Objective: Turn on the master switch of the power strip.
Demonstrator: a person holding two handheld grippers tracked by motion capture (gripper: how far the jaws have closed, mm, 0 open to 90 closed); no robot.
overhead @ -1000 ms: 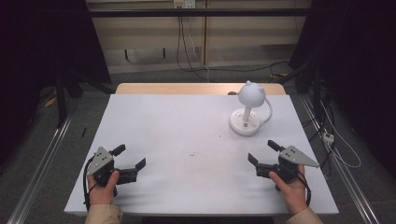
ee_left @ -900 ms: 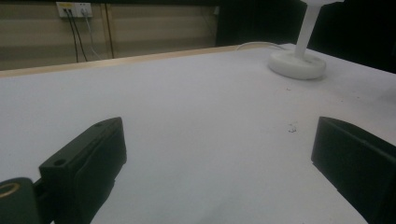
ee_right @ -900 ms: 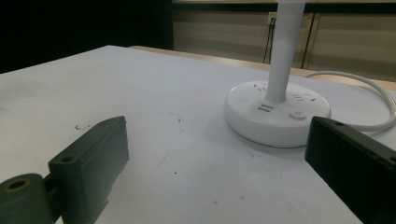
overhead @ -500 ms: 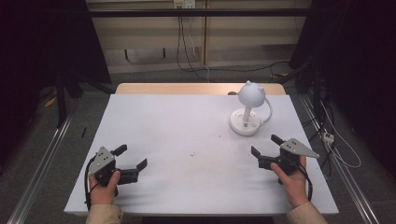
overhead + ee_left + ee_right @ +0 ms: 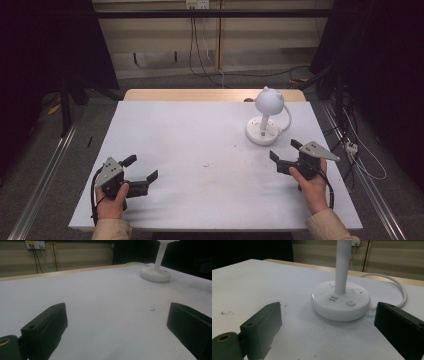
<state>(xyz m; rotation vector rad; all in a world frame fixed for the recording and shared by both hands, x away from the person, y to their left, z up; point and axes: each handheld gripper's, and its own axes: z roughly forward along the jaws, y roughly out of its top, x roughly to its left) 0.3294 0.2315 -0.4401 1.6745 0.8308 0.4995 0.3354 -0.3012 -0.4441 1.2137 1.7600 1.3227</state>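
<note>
A small white desk lamp (image 5: pixel 265 116) with a round head and a round base (image 5: pixel 340 300) stands at the table's right rear; its white cable (image 5: pixel 395 286) loops behind it. My right gripper (image 5: pixel 286 150) is open just in front of the base, its jaws spread wide on either side of it and not touching. In the right gripper view the base shows buttons and sockets on top. My left gripper (image 5: pixel 141 168) rests open near the front left of the table, holding nothing. The lamp base (image 5: pixel 155 273) appears far off in the left gripper view.
The white table top (image 5: pixel 200 145) has a few dark specks (image 5: pixel 152 308) near the middle. A wooden strip (image 5: pixel 190 94) edges its far side. Cables and a wall socket (image 5: pixel 197 5) hang behind the table.
My right gripper has moved forward and up the table toward the lamp base. The left gripper has stayed put.
</note>
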